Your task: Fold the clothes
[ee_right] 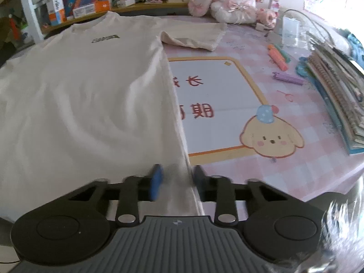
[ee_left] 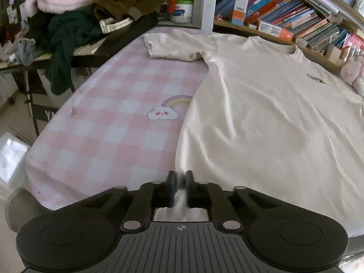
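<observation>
1. Two grippers sit at the near hem of a cream tee (ee_left: 261, 113), which lies flat, front up, on a pink check cloth (ee_left: 109, 118) over the table.
2. Left gripper (ee_left: 180, 177): jaws pressed together, pinching the tee's near left corner; a bunch of fabric shows btwn the pads.
3. Right gripper (ee_right: 176, 177): jaws stand apart in its view w/ the tee's right edge btwn them. Blurred, so can't tell if the pads press the cloth.
4. Tee's neck points away, toward the shelf; small dark logo (ee_right: 105, 38) on the chest. Both sleeves lie spread out to the sides, left one (ee_left: 175, 47) a bit rumpled.
5. Shelf (ee_left: 284, 13) behind holds rows of books, leaning; an orange-white box (ee_left: 240, 6) stands in front of them.
6. White tub (ee_left: 182, 11) beside the shelf post has pens or sim. standing in it; exact contents too small to tell.
7. Side table at left carries a heap of clothes (ee_left: 75, 22): pink fluffy, brown, dark green. A white watch (ee_left: 116, 25) lies on the heap.
8. On the right of the tee: a printed puppy panel (ee_right: 227, 104) on the cloth, partly under the tee's edge, loose markers (ee_right: 278, 56), a notebook stack (ee_right: 336, 95), plush toys (ee_right: 232, 4) at the back.
</observation>
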